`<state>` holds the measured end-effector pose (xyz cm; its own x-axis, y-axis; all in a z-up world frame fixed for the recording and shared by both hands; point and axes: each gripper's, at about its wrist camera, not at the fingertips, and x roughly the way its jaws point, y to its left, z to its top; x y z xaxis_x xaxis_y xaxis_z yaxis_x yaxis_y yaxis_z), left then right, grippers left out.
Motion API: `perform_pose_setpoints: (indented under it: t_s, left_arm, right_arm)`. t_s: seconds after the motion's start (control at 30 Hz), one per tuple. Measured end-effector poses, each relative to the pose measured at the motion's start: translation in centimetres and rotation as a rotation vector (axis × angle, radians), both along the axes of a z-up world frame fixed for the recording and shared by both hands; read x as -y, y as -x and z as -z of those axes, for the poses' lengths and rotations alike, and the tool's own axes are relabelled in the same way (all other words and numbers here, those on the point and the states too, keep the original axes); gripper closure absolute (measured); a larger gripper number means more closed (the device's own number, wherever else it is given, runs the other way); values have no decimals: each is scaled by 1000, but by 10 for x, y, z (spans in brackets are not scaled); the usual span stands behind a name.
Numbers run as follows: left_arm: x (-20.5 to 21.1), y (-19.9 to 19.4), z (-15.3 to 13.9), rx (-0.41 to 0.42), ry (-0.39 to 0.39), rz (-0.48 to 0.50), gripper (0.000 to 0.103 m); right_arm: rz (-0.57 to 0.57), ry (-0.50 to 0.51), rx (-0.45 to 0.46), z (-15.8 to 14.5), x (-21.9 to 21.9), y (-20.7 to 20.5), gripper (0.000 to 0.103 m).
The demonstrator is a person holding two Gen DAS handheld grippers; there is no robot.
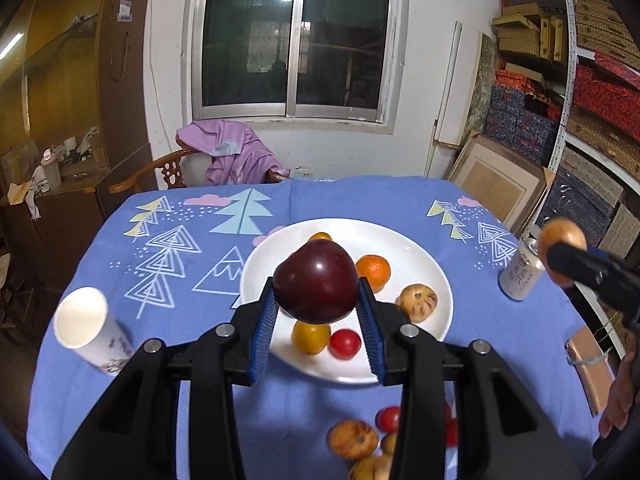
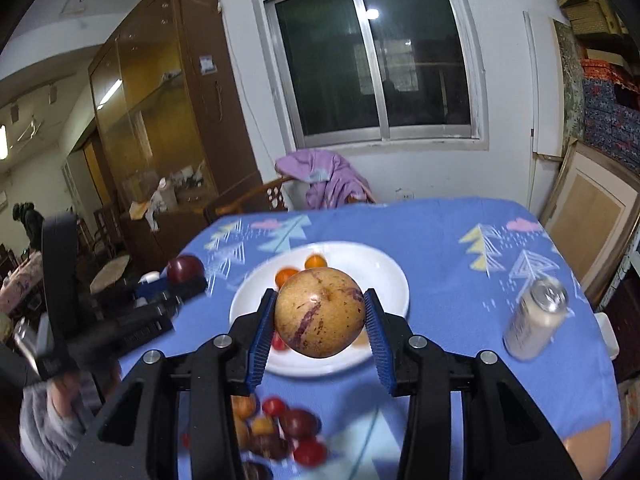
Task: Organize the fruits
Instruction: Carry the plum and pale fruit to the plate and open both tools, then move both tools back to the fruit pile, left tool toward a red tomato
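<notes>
blue desk (image 1: 248,432) cloth printed with trees and clouds, under a dark window (image 1: 294,40), a lilac garment (image 1: 236,152) slung over a wooden chair behind. white plate (image 1: 404,240) mid-desk, holding two oranges (image 1: 374,272), a wrinkled tan fruit (image 1: 418,302), a yellow fruit (image 1: 310,336) and a small red one (image 1: 345,343). left gripper (image 1: 319,306) clamped on a dark red apple (image 1: 316,280), blue pads pressing both sides, raised above the plate's near half. right gripper (image 2: 320,320) closed on a tan, purple-streaked round fruit (image 2: 320,312), likewise lifted over the plate (image 2: 384,276) in its own view. loose heap of small fruits (image 2: 288,428) on the cloth at the near edge, blurred, so kinds hard to tell apart, perhaps plums and tomatoes. pale drink can (image 2: 536,320) standing right of the plate, well apart from it. white paper cup (image 1: 86,324) at the left of the desk, leaning in the fisheye. stacked boxes on shelves (image 1: 592,80) along the right wall, a glass-fronted cabinet (image 2: 160,112) on the left. grey sleeve (image 2: 44,424) at the lower left of the right wrist view, behind the other gripper.
</notes>
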<state>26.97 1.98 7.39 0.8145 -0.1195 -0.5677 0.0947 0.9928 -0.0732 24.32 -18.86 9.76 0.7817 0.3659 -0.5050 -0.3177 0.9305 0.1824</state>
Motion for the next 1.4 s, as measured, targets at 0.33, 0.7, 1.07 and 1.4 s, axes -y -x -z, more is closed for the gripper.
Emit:
perform_pose_setpoints:
  t_s: [0.33, 0.7, 1.07, 1.4]
  left_arm:
    - [26, -77, 60, -132, 2, 46, 64]
    - [37, -101, 96, -204, -53, 68, 63]
    - [34, -88, 81, -136, -60, 46, 25]
    - [12, -46, 55, -65, -31, -28, 8]
  right_arm:
    - [60, 23, -154, 73, -11, -97, 59]
    - [71, 16, -224, 107, -8, -132, 58]
    - [61, -22, -185, 92, -4, -120, 46]
    - [0, -51, -137, 60, -10, -65, 34]
